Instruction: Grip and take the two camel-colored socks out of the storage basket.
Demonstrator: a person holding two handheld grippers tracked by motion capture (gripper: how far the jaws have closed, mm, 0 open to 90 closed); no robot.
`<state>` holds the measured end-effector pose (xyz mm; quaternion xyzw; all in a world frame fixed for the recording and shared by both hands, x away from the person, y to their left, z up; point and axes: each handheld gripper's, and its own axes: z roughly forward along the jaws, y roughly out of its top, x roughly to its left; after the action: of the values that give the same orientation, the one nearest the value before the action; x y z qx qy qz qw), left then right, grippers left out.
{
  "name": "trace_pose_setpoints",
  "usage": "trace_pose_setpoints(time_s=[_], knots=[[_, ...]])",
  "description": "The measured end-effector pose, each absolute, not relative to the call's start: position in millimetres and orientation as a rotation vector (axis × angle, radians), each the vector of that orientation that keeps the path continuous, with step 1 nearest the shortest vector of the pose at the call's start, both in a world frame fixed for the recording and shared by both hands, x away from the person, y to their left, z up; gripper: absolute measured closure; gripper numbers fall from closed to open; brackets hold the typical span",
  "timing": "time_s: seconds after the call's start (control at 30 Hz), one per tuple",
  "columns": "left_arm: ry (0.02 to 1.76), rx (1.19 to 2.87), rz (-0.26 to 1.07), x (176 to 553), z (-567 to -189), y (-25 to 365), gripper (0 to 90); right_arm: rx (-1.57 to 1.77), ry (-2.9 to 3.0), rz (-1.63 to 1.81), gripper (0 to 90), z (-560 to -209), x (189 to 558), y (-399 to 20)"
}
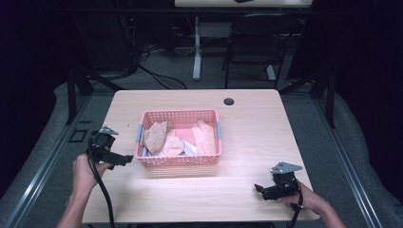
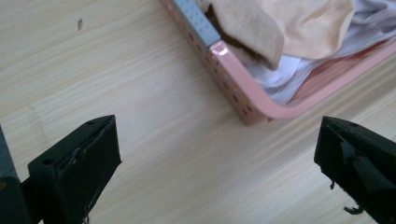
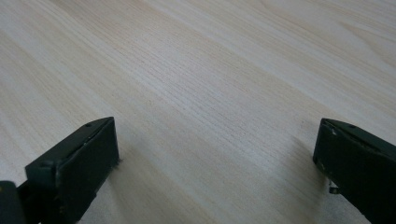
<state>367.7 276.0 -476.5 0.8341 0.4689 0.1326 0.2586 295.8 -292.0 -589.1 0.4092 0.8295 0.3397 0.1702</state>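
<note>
Pink basket (image 1: 178, 160) of crumpled cloths (image 1: 162, 137) sits mid-frame on the wooden table (image 1: 247, 137). Left gripper (image 1: 127, 160), jaws apart, hovers beside its left corner, seemingly ready to reach in; right gripper (image 1: 259, 189), jaws apart, rests lower right.

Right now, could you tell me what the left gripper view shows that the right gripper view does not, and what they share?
The left gripper view takes in a corner of the pink basket, its grey handle, and tan cloth over white fabric inside. The right gripper view looks along bare wooden table, with nothing resting on it. Both share that table surface and an open tool, jaws spread wide with nothing between them.
</note>
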Motion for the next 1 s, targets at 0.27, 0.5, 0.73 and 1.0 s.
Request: trace_pose_setpoints(time_s=[0.27, 0.5, 0.73, 1.0], knots=[[1.213, 2.330, 0.350, 387, -460, 258, 0.2, 1.162, 2.356, 0.966, 0.0, -589, 296, -292], [1.139, 2.400, 0.346, 406, -449, 236, 0.3, 1.163, 2.357, 0.965, 0.0, -589, 296, -292], [1.086, 2.472, 0.346, 421, -444, 210, 4.3, 1.162, 2.359, 0.966, 0.0, -589, 296, -292], [1.052, 2.556, 0.303, 444, -454, 180, 14.7, 1.163, 2.358, 0.971, 0.0, -589, 296, -292]])
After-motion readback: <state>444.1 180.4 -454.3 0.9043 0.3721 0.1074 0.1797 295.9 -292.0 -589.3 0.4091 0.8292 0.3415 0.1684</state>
